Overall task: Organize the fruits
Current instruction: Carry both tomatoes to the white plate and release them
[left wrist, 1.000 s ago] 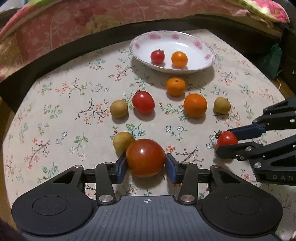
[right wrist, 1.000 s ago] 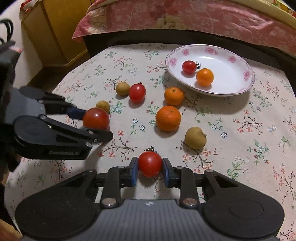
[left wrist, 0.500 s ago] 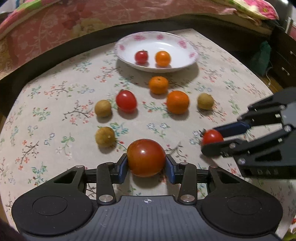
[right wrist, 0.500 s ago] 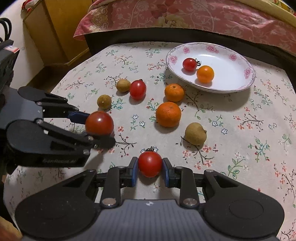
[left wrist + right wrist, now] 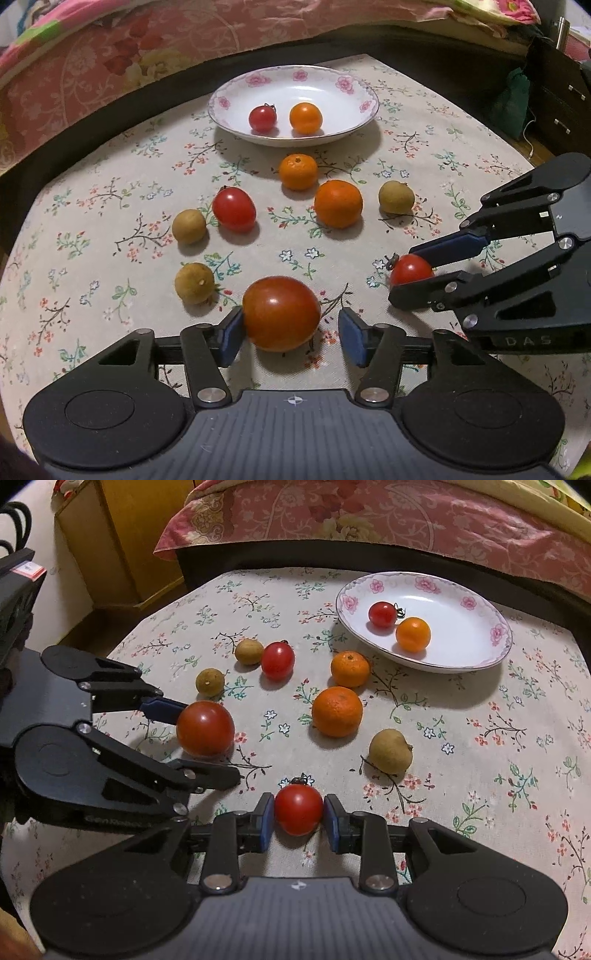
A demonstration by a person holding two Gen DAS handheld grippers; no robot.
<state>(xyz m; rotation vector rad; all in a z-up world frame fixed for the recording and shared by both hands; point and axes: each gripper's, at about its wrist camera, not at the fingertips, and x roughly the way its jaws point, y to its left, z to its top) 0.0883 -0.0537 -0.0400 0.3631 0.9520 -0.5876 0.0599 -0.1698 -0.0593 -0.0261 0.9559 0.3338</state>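
Table point(image 5: 110, 258): covered by a flowered cloth; bare cloth is seen at its left and right edges.
Plate point(image 5: 236, 122): set at the far edge, with one small tomato and one orange inside.
Left gripper point(image 5: 291, 334): jaws apart around the large tomato point(image 5: 281, 313); a gap is seen at the right pad.
Right gripper point(image 5: 299, 818): clamped on the cherry tomato point(image 5: 298, 809), at the near right.
Writing: "DAS" is read on the right gripper.

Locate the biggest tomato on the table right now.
In the left wrist view the big tomato sits low centre on the tablecloth between the left gripper's open jaws, a brown longan just to its left.
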